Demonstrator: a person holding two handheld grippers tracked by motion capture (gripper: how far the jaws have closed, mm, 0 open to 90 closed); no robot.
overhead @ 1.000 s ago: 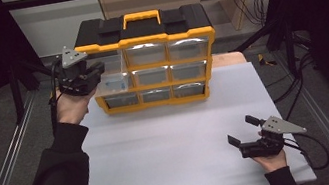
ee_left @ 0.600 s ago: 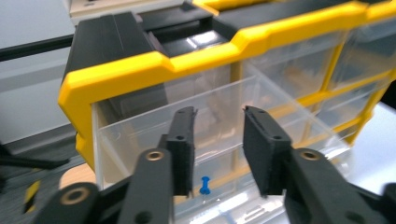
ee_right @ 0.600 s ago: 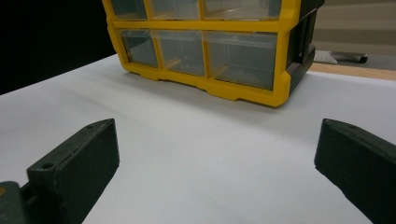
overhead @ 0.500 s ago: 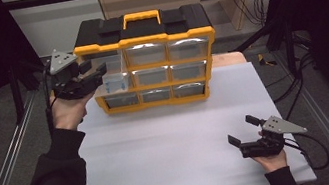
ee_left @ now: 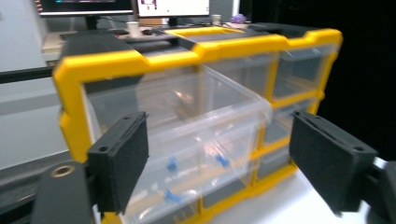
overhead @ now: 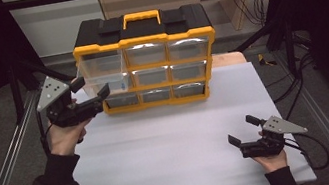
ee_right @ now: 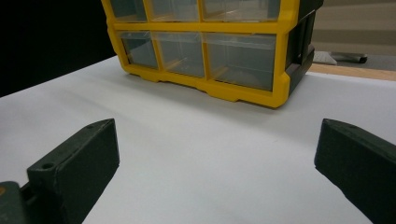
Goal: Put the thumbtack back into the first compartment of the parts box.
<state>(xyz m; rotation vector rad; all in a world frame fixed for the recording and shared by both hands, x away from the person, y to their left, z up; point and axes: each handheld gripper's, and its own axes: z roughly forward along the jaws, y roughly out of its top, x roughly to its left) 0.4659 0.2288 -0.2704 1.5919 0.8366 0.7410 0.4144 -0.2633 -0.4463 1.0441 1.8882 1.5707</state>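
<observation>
From the high view: a yellow-and-black drawer cabinet (overhead: 147, 60) stands at the far side of the white desk (overhead: 171, 142), nine clear drawers in three rows of three. The middle-left drawer (overhead: 100, 85) is pulled out toward the person, sticking forward of the frame; the other eight sit flush. The left gripper (overhead: 93, 95) hangs just in front of that pulled drawer, fingers spread apart and holding nothing, the drawer's front just beyond the fingertips. The right gripper (overhead: 244, 132) rests low on the desk near the front right corner, fingers also spread and empty, the cabinet well apart beyond them.

Over to the left gripper view: the two black fingers (ee_left: 122, 163) stand wide, and the pulled drawer (ee_left: 205, 135) sits between and just past them, not touched by either. Through its clear walls show small blue pieces (ee_left: 172, 165) — three or four, though the blur makes the count uncertain, and I can't tell whether they lie in this drawer or the one beneath. The cabinet's yellow frame (ee_left: 116, 63) runs above the fingers; the top-left drawer looks empty.

Now the right gripper view: fingers (ee_right: 79, 163) wide apart, bare white desk (ee_right: 205, 154) between them. Ahead of the fingertips, the cabinet's lower corner (ee_right: 280, 74), three bottom drawers in a row, all shut; nothing visible inside them.
</observation>
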